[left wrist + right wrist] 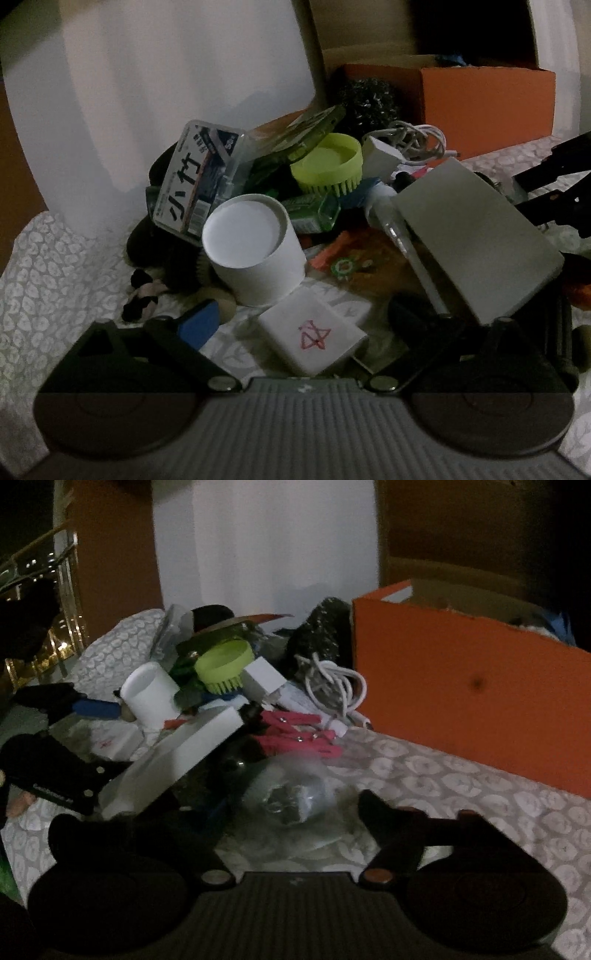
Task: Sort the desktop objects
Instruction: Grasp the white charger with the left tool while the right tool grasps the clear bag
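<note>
I'm in a dim home room. A leaf-patterned tablecloth point(44, 295) covers the desk, heaped with household clutter: scrub brush point(327, 164), clothespins point(295, 734), charger cable point(332, 686), orange cardboard box point(472, 698).

We see a matt cardboard orange box point(472, 701), glossy clear plastic case point(201, 177), patterned cloth tablecloth point(461, 786).

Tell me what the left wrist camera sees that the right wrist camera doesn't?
Only the left view shows the clear box with black characters and the orange packet. Only the right view shows the pink clothespins and a crinkly clear bag between the right claw's fingers. Both show the lime brush, white tube, white cable and orange box.
</note>
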The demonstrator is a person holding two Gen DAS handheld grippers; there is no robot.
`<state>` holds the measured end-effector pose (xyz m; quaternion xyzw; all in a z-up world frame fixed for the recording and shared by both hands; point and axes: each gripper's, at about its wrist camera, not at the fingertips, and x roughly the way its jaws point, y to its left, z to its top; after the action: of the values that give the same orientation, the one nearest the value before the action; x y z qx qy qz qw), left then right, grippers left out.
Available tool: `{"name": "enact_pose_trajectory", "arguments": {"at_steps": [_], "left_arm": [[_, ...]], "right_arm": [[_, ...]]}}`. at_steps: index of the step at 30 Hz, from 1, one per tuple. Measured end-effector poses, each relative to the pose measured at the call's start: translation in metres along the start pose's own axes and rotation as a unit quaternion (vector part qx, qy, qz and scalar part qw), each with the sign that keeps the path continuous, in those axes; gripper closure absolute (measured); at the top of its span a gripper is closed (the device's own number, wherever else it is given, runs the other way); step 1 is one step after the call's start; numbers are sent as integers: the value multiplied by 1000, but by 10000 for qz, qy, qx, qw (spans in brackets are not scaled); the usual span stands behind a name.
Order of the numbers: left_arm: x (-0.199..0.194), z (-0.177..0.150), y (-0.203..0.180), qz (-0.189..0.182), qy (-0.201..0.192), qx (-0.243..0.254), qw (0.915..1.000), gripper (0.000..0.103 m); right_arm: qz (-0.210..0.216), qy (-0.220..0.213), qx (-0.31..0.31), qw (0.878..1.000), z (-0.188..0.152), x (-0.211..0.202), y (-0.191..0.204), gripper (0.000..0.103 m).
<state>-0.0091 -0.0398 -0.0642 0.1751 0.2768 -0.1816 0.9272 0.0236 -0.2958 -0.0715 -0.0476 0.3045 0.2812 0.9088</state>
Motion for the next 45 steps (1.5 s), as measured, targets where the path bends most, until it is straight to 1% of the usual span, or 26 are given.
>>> {"name": "enact_pose_trajectory", "arguments": {"at_steps": [1, 3, 4, 7, 14, 18, 23, 27, 30, 36, 42, 45], "left_arm": [[-2, 0, -1, -71, -23, 5, 10000, 17], [-3, 0, 0, -298, -34, -67, 9995, 43], [-4, 0, 1, -379, -20, -131, 9992, 48], [-6, 1, -1, -353, -44, -132, 9993, 48], [-14, 4, -3, -312, -155, -138, 9993, 48], [-25, 9, 0, -251, -296, -189, 9991, 48], [-41, 23, 5, -223, -497, -236, 9982, 48], [-47, 43, 4, -284, -652, -233, 9972, 48], [-49, 62, -1, -328, -833, -138, 9959, 48], [-43, 104, -21, -625, -1125, -10, 9917, 48], [-26, 145, -47, -987, -1318, 99, 9863, 48], [-16, 163, -63, -995, -1435, 230, 9844, 48]], "right_arm": [[-2, 10, -41, 10000, 0, 0, 1, 45], [-28, -9, -137, 9999, -1, 0, 4, 46], [-50, -50, -119, 9999, -2, -2, 3, 46], [-57, -142, 57, 9999, -3, -9, 1, 46], [-293, -427, 205, 9984, -3, -38, 0, 46], [-383, -566, 271, 9973, -1, -48, 0, 46], [-418, -722, 200, 9963, 5, -55, 7, 46], [-467, -859, 175, 9951, 11, -63, 11, 46], [-513, -973, 173, 9938, 16, -70, 12, 46], [-703, -1161, 181, 9906, 25, -87, 7, 46], [-1038, -1422, 374, 9837, 34, -110, -12, 46], [-1208, -1610, 504, 9782, 41, -123, -27, 46]]}}
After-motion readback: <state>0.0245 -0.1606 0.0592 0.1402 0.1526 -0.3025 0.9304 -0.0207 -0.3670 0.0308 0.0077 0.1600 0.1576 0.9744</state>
